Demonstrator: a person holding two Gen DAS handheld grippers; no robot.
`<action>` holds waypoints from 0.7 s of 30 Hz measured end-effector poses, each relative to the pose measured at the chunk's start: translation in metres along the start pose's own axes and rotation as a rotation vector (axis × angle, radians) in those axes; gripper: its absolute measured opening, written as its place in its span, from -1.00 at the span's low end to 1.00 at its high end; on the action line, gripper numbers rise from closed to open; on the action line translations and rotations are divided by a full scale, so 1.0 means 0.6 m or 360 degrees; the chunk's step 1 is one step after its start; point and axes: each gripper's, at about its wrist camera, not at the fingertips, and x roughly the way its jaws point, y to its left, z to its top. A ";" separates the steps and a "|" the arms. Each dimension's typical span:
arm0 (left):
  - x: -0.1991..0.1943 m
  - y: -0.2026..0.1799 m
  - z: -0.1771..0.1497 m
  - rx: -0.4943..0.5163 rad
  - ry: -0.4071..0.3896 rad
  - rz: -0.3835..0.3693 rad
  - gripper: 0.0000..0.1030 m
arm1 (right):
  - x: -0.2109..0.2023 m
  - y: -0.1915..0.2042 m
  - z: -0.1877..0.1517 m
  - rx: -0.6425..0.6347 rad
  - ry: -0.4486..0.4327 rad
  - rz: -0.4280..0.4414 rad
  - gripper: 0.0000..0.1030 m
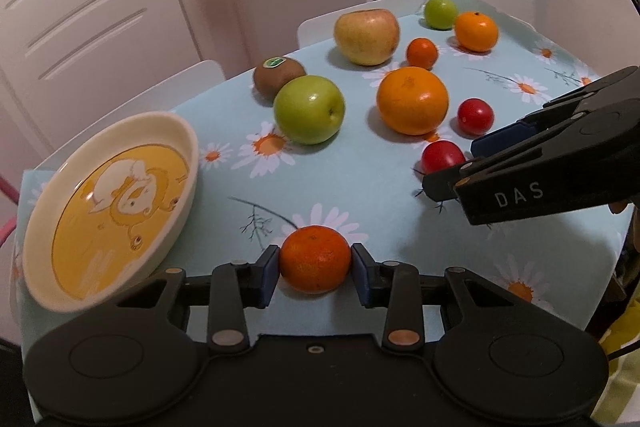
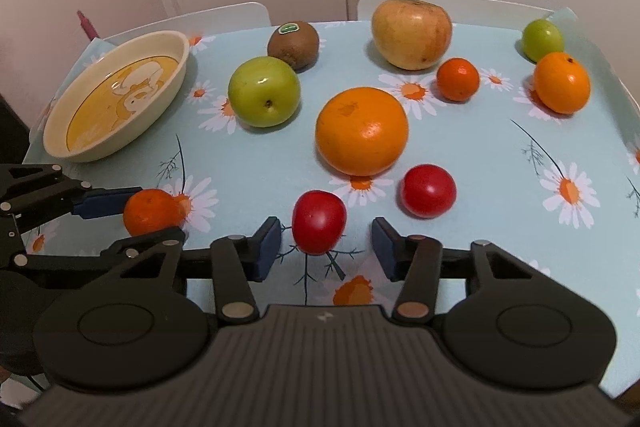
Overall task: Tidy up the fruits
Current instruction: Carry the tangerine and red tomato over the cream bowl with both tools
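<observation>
Left hand-held gripper (image 1: 315, 267) clenches a round tangerine (image 1: 315, 259); right hand-held gripper (image 2: 325, 243) straddles a tomato (image 2: 319, 221), released.

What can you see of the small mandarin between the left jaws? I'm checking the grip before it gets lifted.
The small mandarin is round, deep orange, with dimpled, slightly mottled peel and a faint stem dimple on top. It sits on the daisy-print tablecloth, near the table's front edge, right of the cream bowl. The left gripper has its blue pads pressed against its two sides, jaws shut on it. It looks whole and undented; its underside is hidden.
</observation>
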 end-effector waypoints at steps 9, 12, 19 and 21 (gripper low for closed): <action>-0.038 -0.001 0.004 -0.0217 0.0011 0.0133 -0.19 | -0.019 0.005 0.023 -0.0174 -0.0015 0.0130 -0.15; -0.065 0.000 0.014 -0.0325 -0.0009 0.0204 -0.19 | -0.037 0.008 0.038 -0.0247 -0.0043 0.0177 -0.15; -0.123 0.011 0.039 -0.0529 -0.0067 0.0392 -0.19 | -0.077 0.025 0.089 -0.0422 -0.0120 0.0306 -0.15; -0.137 0.022 0.048 -0.0572 -0.0083 0.0465 -0.19 | -0.085 0.035 0.106 -0.0472 -0.0139 0.0347 -0.15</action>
